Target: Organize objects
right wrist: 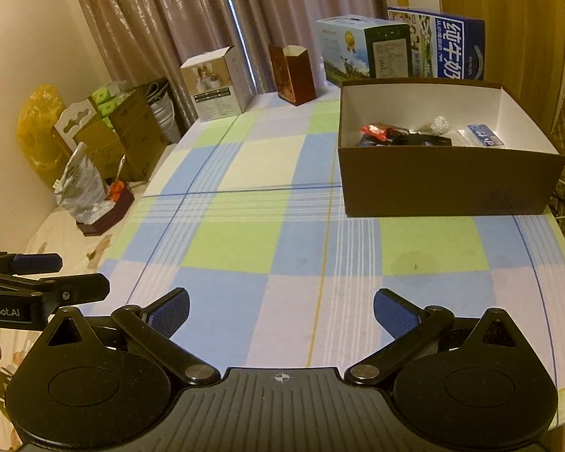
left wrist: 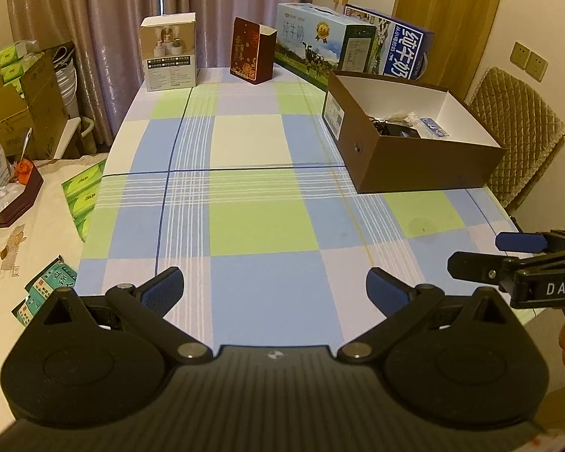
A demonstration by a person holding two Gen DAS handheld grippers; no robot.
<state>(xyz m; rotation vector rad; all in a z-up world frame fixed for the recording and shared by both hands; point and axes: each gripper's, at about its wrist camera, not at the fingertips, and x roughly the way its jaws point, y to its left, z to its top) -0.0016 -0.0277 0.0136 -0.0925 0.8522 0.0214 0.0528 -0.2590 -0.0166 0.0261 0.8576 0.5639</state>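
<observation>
Across the checked table (left wrist: 245,226) nothing loose lay in front of you; its near and middle squares were bare cloth. Beyond the brown box (left wrist: 429,162), against the curtain, stood two milk cartons (left wrist: 320,43), and further from it a white carton (left wrist: 168,52) and a dark red carton (left wrist: 252,51). The brown box itself sat open at the table's far side toward the chair, and the small items (right wrist: 414,135) were already inside it, bunched on its floor. Your left gripper (left wrist: 275,290) hung low over the near edge, well short of the box, jaws wide apart and holding nothing. Your right gripper (right wrist: 281,307) did the same, just beside the left. By my reading the sorting looked finished or between picks. The next move would have called for finding something outside the box to carry in.
</observation>
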